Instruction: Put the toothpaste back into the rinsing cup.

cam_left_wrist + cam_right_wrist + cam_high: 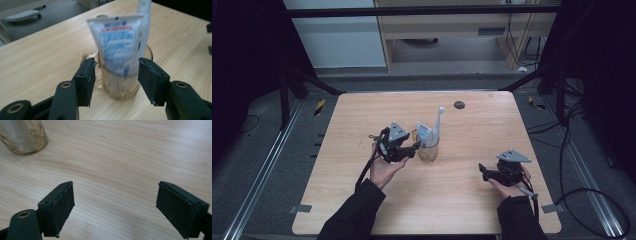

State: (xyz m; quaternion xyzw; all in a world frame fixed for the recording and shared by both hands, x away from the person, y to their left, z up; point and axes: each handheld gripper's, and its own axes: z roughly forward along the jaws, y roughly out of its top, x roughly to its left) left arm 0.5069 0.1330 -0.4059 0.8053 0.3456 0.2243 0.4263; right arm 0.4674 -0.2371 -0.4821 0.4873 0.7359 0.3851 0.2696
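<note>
Glass (428, 150) sits mid-table, left gripper (117, 77) spread around it.

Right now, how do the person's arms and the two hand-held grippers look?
Both forearms wear dark long sleeves. Each hand-held gripper, left and right, is black with two blocky jaws, a grey three-cornered plate on top and a black trailing cable.
</note>
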